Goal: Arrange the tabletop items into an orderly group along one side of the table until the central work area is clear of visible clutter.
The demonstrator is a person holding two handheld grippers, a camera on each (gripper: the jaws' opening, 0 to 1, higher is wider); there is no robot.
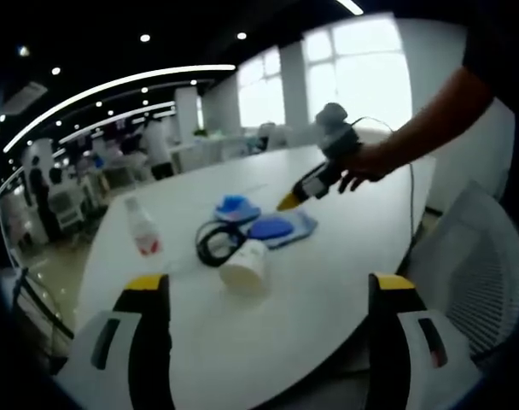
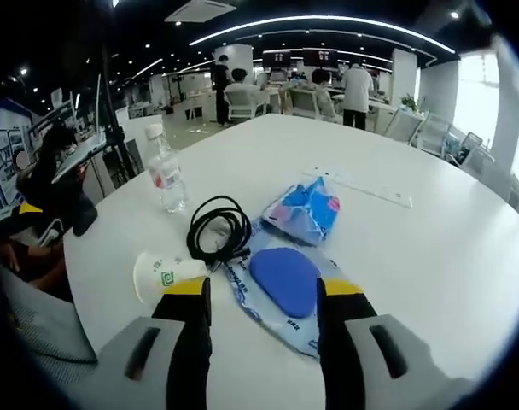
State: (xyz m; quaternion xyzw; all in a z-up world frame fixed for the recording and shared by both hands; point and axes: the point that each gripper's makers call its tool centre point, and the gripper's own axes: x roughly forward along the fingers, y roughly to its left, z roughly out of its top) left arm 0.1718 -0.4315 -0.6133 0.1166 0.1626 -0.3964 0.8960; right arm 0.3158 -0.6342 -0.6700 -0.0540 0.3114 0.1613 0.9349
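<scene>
On the white table [image 1: 345,282] lie a clear water bottle [image 1: 142,226], a coiled black cable [image 1: 217,242], a white paper cup [image 1: 245,265] on its side, a blue patterned pouch [image 1: 236,207] and a blue oval pad in a clear packet [image 1: 276,228]. My left gripper [image 1: 268,286] is wide open near the table's edge, short of the cup. A hand holds my right gripper [image 1: 315,184] just above the packet. In the right gripper view my right gripper [image 2: 265,290] is open over the blue pad [image 2: 285,278]. The cup [image 2: 161,275], cable [image 2: 218,226], bottle [image 2: 166,175] and pouch [image 2: 304,209] lie ahead.
A white mesh chair [image 1: 473,265] stands at the table's right edge. A thin white strip [image 2: 362,186] lies beyond the pouch. A seated person [image 2: 37,205] is close to the table's left edge, and several people work at desks far behind.
</scene>
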